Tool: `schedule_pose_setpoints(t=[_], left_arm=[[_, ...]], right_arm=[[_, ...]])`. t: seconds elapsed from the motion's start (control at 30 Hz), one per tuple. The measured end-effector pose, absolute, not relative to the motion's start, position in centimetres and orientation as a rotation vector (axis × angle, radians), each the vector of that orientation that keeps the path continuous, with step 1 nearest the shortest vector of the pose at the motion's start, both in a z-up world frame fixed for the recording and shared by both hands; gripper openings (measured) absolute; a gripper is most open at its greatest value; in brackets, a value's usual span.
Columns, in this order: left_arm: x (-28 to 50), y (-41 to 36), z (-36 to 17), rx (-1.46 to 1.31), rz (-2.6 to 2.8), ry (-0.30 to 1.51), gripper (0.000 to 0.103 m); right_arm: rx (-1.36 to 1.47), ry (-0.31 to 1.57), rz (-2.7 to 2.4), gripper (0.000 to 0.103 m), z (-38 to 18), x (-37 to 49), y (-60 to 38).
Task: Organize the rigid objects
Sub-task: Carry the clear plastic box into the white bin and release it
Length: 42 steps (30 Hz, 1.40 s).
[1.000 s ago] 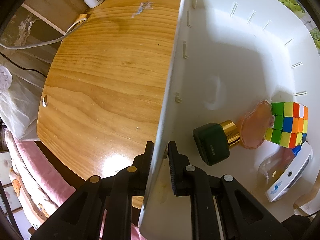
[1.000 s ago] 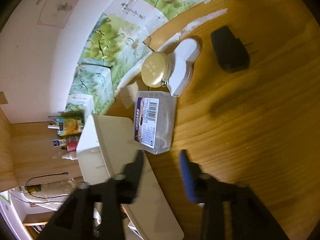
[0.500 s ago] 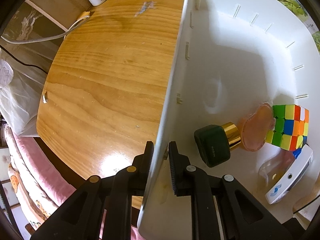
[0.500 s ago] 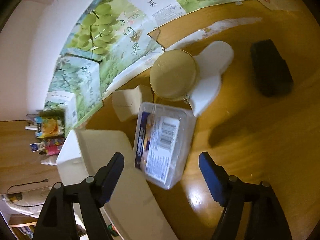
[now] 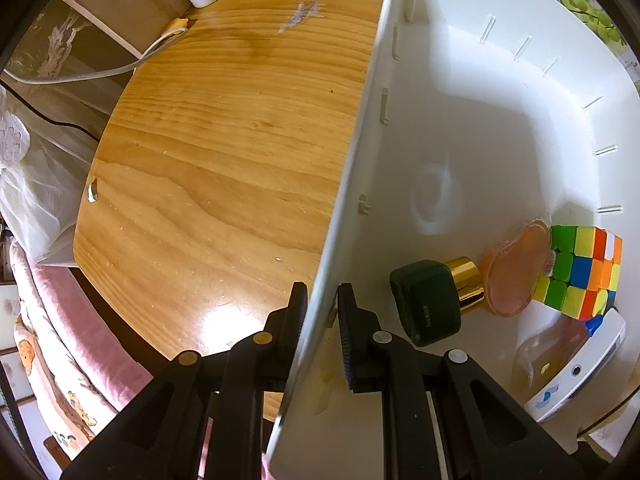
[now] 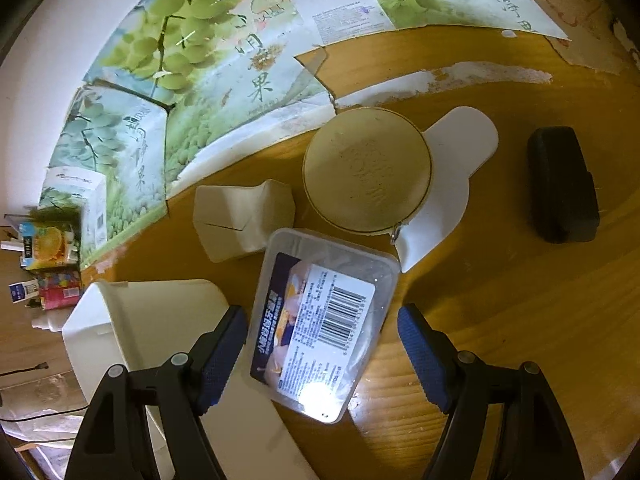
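Swung in over the counter [image 6: 520, 320] since a second ago, jaws spread wide: right tongs [image 6: 322, 354] now straddling the clear lidded plastic box with barcode label [image 6: 324, 332], pads not touching it. Box flat on the wood, just beside the white plastic bin [image 6: 168, 308]. Left tongs [image 5: 322, 320] unchanged, clamped on the bin's wall. Inside already: multicoloured puzzle cube [image 5: 580, 272], dark green bottle with gold collar [image 5: 428, 304]. Likely next: closing on the box, lifting it in.

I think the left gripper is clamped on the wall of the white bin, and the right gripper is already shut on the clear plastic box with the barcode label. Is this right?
Not quite. The right gripper is not shut on the clear plastic box: in the right wrist view its blue fingers stand apart on either side, not touching it. The left gripper is indeed clamped on the white bin wall, as the left wrist view shows.
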<state>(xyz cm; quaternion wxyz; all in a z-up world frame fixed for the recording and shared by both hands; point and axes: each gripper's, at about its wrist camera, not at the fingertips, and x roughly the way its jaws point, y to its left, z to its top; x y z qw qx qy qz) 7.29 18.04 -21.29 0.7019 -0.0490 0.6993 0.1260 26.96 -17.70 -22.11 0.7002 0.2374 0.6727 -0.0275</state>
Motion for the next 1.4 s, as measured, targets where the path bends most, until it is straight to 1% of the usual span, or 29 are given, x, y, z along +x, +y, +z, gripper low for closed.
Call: schedule_pose_setpoints(t=[0.17, 0.3, 0.63, 1.0, 1.4], left_arm=[[7.5, 17.7, -21.3, -0.077, 0.294, 1.563, 0.019], [7.7, 17.3, -21.3, -0.076, 0.298, 1.565, 0.019], [7.7, 16.7, -21.3, -0.065, 0.3, 1.562, 0.019], [7.9, 16.1, -21.2, -0.024, 0.265, 1.569, 0.019], [7.8, 14.7, -21.3, 0.063, 0.124, 1.595, 0.018]], right_arm=[[0.51, 1.492, -0.058, 0.078, -22.3, 27.2, -17.4], [0.493, 1.478, -0.04, 0.073, -22.2, 27.2, -17.3], [0.482, 1.455, -0.009, 0.072, -22.0, 26.3, -17.4], [0.518, 1.457, -0.033, 0.071, -21.4, 23.0, -18.4], [0.502, 1.429, -0.128, 0.07, -20.1, 16.9, -18.3]])
